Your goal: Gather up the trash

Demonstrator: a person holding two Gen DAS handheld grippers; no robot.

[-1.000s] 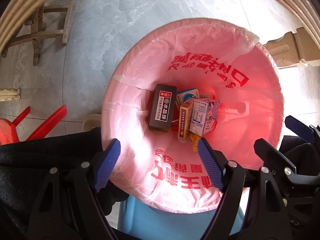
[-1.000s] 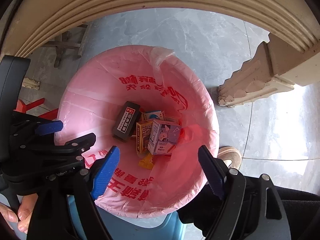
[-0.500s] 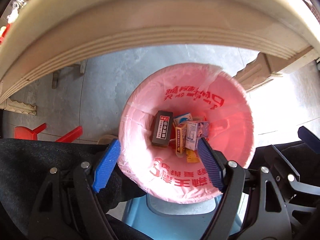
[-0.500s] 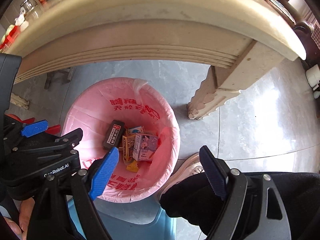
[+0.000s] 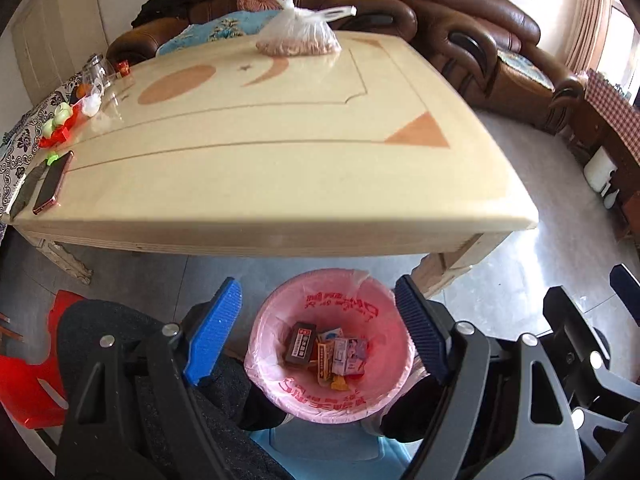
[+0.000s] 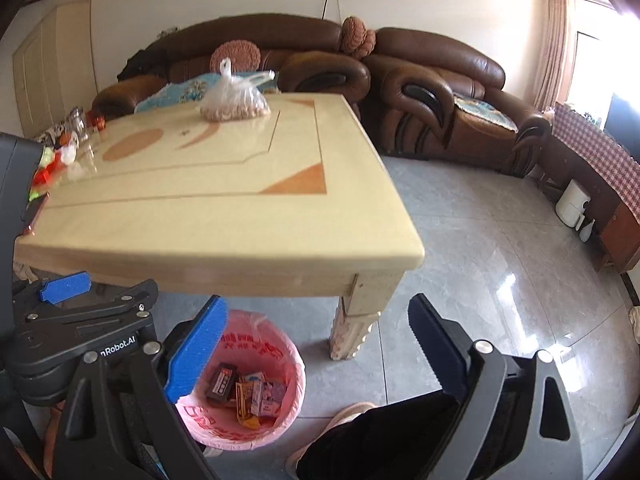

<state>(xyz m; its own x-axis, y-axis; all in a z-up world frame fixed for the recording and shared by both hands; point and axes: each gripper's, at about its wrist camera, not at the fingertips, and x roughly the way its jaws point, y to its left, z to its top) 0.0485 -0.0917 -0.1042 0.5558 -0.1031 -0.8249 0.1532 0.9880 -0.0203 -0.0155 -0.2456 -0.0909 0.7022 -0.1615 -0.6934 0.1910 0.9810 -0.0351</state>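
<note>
Now both my grippers hang spread and empty — left gripper, right gripper — above the pink-lined round trash bin holding small cartons. Ahead and higher, the cream table bears a knotted clear plastic bag at its far edge — roughly equal reach for either.

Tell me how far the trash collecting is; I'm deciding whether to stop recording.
Done: small cartons and a black box lie in the pink-lined trash bin. In hand: nothing; left gripper and right gripper are both open. Left: perhaps the wrappers and clutter at the cream table's far left edge.
</note>
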